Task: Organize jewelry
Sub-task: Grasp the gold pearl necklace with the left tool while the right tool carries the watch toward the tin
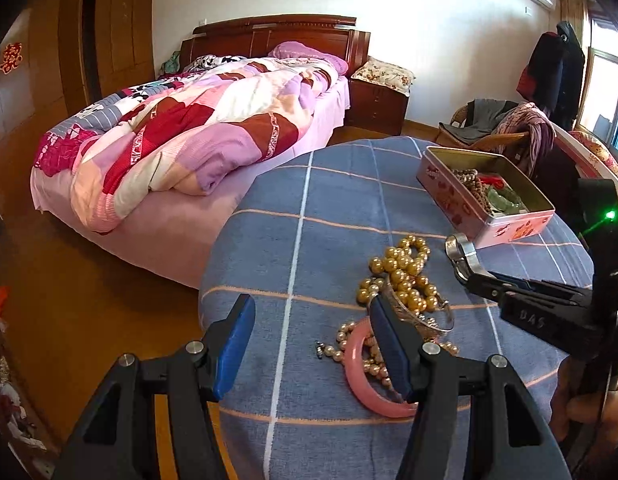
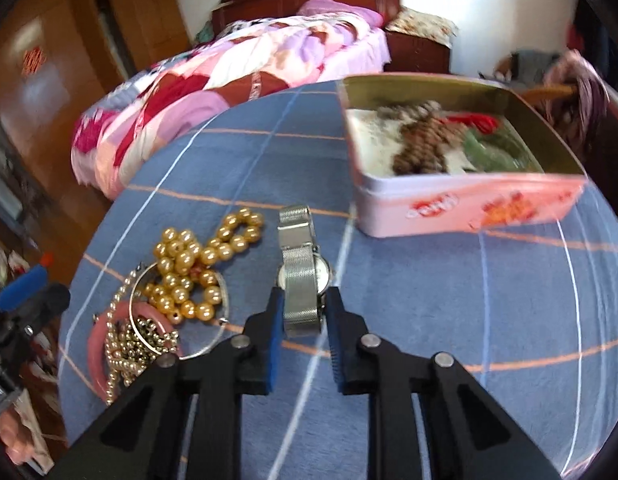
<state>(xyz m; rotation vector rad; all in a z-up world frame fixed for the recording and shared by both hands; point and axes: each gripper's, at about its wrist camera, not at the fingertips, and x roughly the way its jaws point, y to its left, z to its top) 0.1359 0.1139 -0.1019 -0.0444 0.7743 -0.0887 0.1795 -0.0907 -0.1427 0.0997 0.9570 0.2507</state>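
We count one pink tin box [image 2: 461, 208] at two o'clock on the blue checked cloth [image 2: 449, 304]. Inside it we see one bundle of brown beads [image 2: 425, 140], one red item [image 2: 479, 120] and some green pieces [image 2: 493, 152] too blurred to number. Outside the tin we find one silver mesh-band watch [image 2: 303, 276] at the centre. At nine o'clock lies a pile: one strand of large gold beads [image 2: 193, 272], one pink bangle [image 2: 99, 340], one thin silver bangle [image 2: 225, 320] and one strand of small pale pearls [image 2: 127, 356]. We count two grippers [image 2: 303, 320] [image 1: 313, 344].
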